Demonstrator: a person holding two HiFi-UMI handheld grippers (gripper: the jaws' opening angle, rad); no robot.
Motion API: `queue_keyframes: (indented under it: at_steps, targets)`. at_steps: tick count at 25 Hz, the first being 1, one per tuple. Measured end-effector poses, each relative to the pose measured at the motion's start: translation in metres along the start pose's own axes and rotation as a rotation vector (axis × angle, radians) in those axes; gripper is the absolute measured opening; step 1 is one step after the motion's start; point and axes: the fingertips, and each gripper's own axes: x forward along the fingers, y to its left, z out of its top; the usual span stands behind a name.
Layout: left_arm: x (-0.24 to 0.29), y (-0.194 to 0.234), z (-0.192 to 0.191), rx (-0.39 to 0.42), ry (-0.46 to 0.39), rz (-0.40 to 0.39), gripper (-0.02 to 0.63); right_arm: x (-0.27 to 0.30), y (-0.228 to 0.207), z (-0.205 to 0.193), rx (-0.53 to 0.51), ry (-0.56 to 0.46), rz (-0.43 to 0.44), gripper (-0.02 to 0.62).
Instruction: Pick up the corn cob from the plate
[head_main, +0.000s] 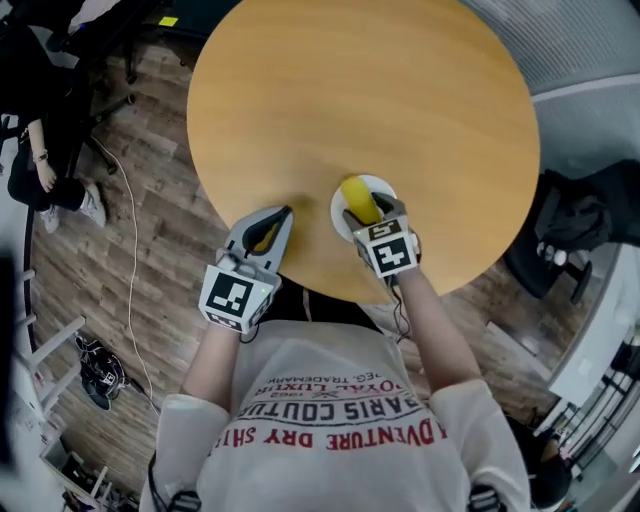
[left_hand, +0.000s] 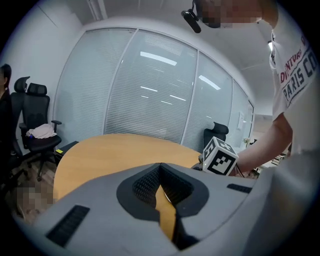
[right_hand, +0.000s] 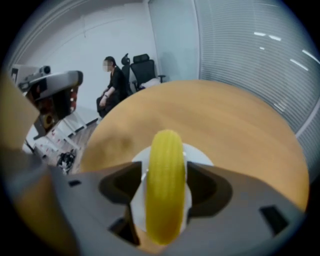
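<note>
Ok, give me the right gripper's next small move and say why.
Probably close the right gripper on the corn cob. Its jaws stand apart on either side of the cob, which lies on the white plate, and the pads do not seem to press on it yet. Closing should secure it before any lift.

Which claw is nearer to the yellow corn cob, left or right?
Right. The right claw straddles the yellow corn cob on the round white plate; the left claw is beside the plate, over bare wooden table.
</note>
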Motion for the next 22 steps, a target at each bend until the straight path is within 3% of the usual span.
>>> queue_keyframes:
  at_steps: [4,14,18,22]
  targets:
    - [-0.007,0.006,-0.015,-0.011,0.016,0.026,0.035,0.015,-0.003,-0.009,-0.005,0.075,-0.010,0.278]
    - [-0.011,0.017,-0.019,-0.010,0.008,0.057,0.035,0.019,-0.003,-0.006,-0.007,0.101,-0.025,0.273]
    - [-0.012,0.016,-0.017,-0.020,0.016,0.057,0.035,0.010,0.001,-0.007,0.026,0.072,0.012,0.272]
    - [-0.009,0.014,-0.014,-0.006,0.020,0.054,0.035,-0.014,0.006,0.002,0.065,-0.022,0.025,0.270]
